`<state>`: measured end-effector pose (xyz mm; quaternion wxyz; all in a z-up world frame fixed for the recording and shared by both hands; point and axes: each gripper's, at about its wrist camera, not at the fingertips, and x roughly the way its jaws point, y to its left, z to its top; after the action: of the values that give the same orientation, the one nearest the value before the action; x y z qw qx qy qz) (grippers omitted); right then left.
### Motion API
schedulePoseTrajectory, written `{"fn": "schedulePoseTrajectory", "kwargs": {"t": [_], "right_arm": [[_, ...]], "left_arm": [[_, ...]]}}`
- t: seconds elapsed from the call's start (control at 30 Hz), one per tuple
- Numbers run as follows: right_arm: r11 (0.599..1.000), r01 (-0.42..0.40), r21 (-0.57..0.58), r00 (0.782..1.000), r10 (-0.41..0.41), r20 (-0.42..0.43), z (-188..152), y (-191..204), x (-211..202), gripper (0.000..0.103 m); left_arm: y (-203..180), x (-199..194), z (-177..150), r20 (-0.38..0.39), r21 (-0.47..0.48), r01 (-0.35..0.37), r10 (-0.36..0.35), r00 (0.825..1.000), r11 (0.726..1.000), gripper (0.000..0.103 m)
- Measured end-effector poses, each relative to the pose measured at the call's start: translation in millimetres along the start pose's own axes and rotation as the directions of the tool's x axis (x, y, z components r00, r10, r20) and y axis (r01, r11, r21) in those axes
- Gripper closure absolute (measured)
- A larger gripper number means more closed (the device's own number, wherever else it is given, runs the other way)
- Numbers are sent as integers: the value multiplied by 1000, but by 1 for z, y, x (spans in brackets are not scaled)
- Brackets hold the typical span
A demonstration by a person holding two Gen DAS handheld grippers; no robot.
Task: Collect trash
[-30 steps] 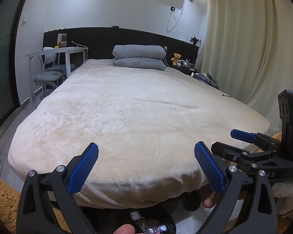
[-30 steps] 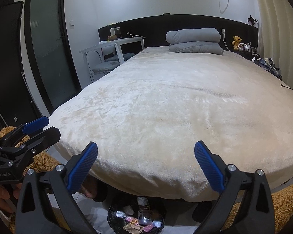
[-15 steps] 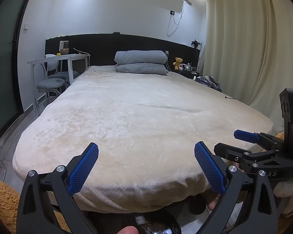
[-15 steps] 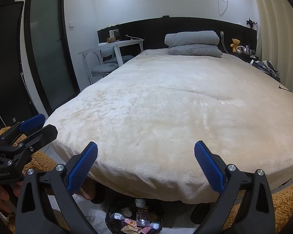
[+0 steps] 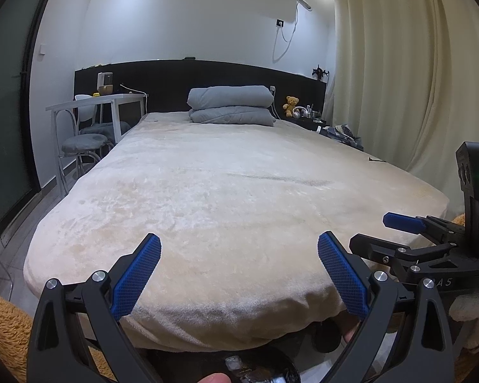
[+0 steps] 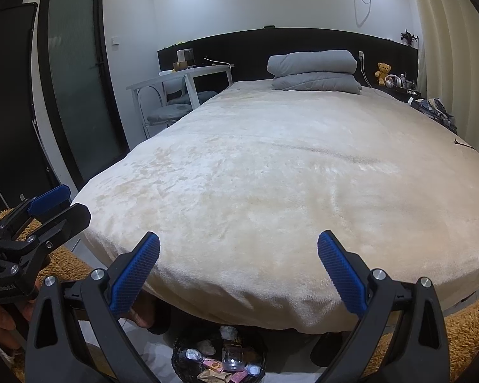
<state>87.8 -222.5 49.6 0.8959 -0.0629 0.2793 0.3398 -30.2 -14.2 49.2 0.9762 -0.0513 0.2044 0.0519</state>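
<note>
A round black trash bin (image 6: 218,356) stands on the floor at the foot of the bed. It holds wrappers, a clear cup and crumpled paper. Its rim shows at the bottom of the left wrist view (image 5: 258,368). My left gripper (image 5: 239,274) is open and empty above the foot of the bed (image 5: 226,191). My right gripper (image 6: 238,273) is open and empty beside it, above the bin. Each gripper shows in the other's view: the right one (image 5: 399,223) and the left one (image 6: 49,201). No trash shows on the cream blanket (image 6: 271,175).
Folded grey bedding (image 5: 231,105) lies at the headboard. A white desk and chairs (image 5: 92,118) stand left of the bed. A nightstand with a teddy bear (image 5: 292,103) and curtains (image 5: 399,79) are to the right. Orange rugs (image 6: 463,328) flank the bin.
Both grippers have tilted up slightly, so the bed sits lower in view and more wall shows. Both stay open and empty.
</note>
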Motion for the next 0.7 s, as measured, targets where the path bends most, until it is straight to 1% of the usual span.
{"fn": "schedulePoseTrajectory", "kwargs": {"t": [0.7], "right_arm": [[1000,10,-1,1000,-10,-4,-2,1,3,5]], "left_arm": [[-1,-1,-2,8,16,3,-4,1000,1000,6]]}}
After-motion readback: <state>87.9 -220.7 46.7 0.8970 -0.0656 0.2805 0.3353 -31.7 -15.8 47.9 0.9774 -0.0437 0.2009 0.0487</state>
